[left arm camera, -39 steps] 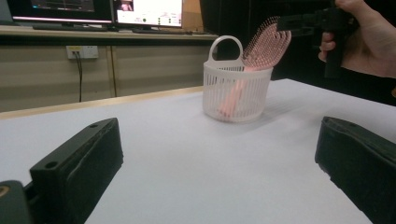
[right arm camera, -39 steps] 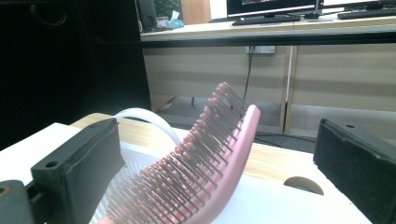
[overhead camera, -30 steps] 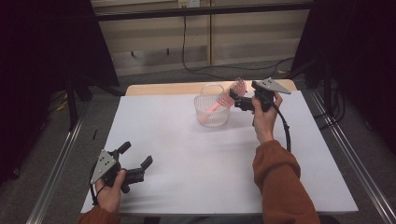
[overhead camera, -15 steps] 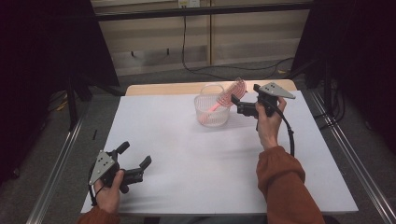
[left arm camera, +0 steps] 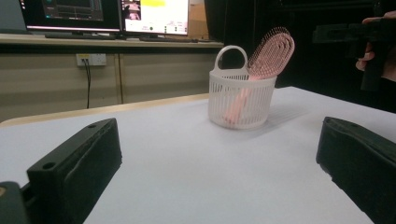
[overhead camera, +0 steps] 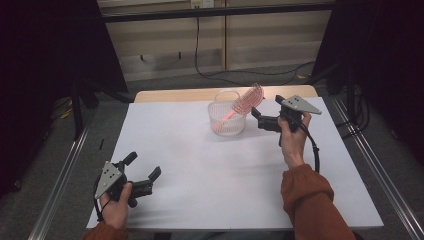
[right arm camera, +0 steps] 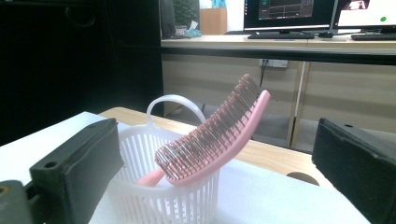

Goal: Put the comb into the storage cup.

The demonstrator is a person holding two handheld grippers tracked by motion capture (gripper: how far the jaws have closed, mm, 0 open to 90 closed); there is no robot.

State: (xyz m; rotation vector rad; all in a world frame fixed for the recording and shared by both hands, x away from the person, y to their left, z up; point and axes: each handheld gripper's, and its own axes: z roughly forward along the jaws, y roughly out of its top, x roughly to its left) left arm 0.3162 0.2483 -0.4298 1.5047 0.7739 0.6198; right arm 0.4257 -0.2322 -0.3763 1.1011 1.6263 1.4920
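I have the right gripper [overhead camera: 260,119] held up just beside the basket [overhead camera: 227,120], on its right as the high view shows it, jaws spread wide and holding nothing. Looking along it, I see the brush [right arm camera: 215,135] directly ahead between the two jaws: its pink handle is down inside the white basket [right arm camera: 159,196] and its bristled head leans out over the rim, tilted up and away toward the right. The basket stands upright on the white sheet at the far middle of the desk [overhead camera: 210,170], its loop handle on the far side. The brush [overhead camera: 240,106] rests against the rim on the side nearest the right gripper, and I cannot tell whether a jaw tip touches it. My left gripper [overhead camera: 142,172] sits low over the near left corner of the desk, well apart from the basket, jaws also released and empty; from its own view the basket [left arm camera: 240,100] and brush [left arm camera: 268,56] stand far off ahead.
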